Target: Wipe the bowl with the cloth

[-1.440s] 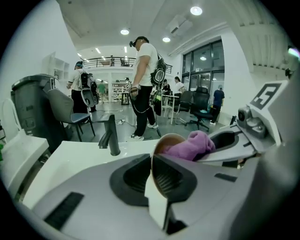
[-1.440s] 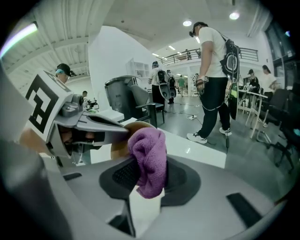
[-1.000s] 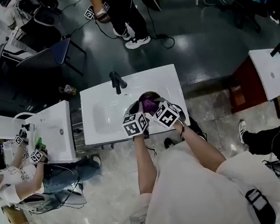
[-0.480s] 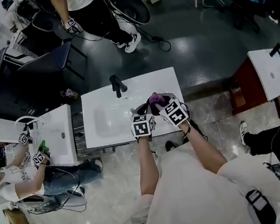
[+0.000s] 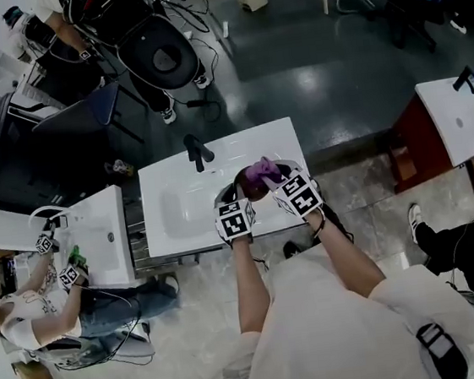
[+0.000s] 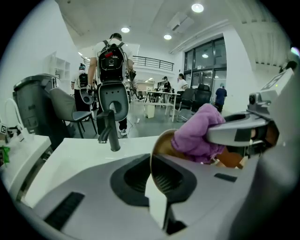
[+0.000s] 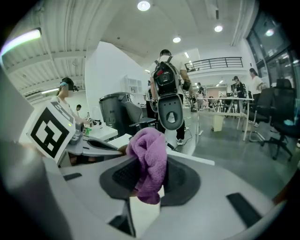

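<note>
The brown bowl (image 5: 250, 189) is held tilted above the right end of the white sink counter (image 5: 217, 165). My left gripper (image 5: 239, 198) is shut on its rim, which shows edge-on between the jaws in the left gripper view, on the bowl (image 6: 161, 143); those jaws have just been closing on it. The purple cloth (image 5: 263, 171) is bunched in my right gripper (image 5: 277, 179), which is shut on it and presses it against the bowl's far side. In the right gripper view the cloth (image 7: 150, 159) hangs between the jaws, and only a brown sliver of the bowl (image 7: 123, 149) shows.
A black tap (image 5: 198, 150) stands behind the basin (image 5: 180, 208) to the left of my grippers. A second white sink unit (image 5: 98, 234) with a seated person is further left. Someone carries a chair (image 5: 163, 59) across the dark floor behind. A white table (image 5: 459, 121) stands at the right.
Both grippers, with bowl and cloth, shifted slightly right over the counter, and more of the cloth shows above the bowl. The person behind has walked off to the upper left.
</note>
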A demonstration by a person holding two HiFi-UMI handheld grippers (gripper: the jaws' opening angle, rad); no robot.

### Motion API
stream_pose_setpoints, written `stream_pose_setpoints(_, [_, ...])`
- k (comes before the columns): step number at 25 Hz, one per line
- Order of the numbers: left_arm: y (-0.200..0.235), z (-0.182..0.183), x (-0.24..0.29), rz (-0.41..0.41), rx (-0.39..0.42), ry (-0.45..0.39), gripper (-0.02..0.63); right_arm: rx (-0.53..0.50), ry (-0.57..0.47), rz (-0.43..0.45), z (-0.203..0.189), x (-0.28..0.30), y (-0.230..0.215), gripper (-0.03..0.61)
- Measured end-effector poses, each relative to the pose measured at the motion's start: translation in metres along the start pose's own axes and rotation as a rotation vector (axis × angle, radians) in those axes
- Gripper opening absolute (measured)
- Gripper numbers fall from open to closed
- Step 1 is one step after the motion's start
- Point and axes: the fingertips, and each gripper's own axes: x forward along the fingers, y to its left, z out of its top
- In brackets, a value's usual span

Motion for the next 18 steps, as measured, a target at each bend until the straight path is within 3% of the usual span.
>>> stream_pose_setpoints(5, [0.005, -0.011, -0.006, -0.013, 0.003, -0.006, 0.015, 0.037, -0.038, -0.090, 0.008, -0.014, -0.033, 0.103])
stream_pose_setpoints(10, [-0.001, -0.016, -0.012, -0.019, 0.078, -0.008, 0.015, 0.039, -0.075, -0.172, 0.012, -0.028, -0.057, 0.100])
stream_pose_setpoints(14, [-0.013, -0.012, -0.017, 0.006, 0.265, -0.003, 0.015, 0.066, -0.099, -0.097, 0.023, -0.031, -0.049, 0.101])
stream_pose_setpoints(18, [-0.036, -0.005, -0.021, -0.014, 0.451, -0.033, 0.015, 0.088, -0.127, 0.042, 0.035, -0.022, -0.017, 0.101])
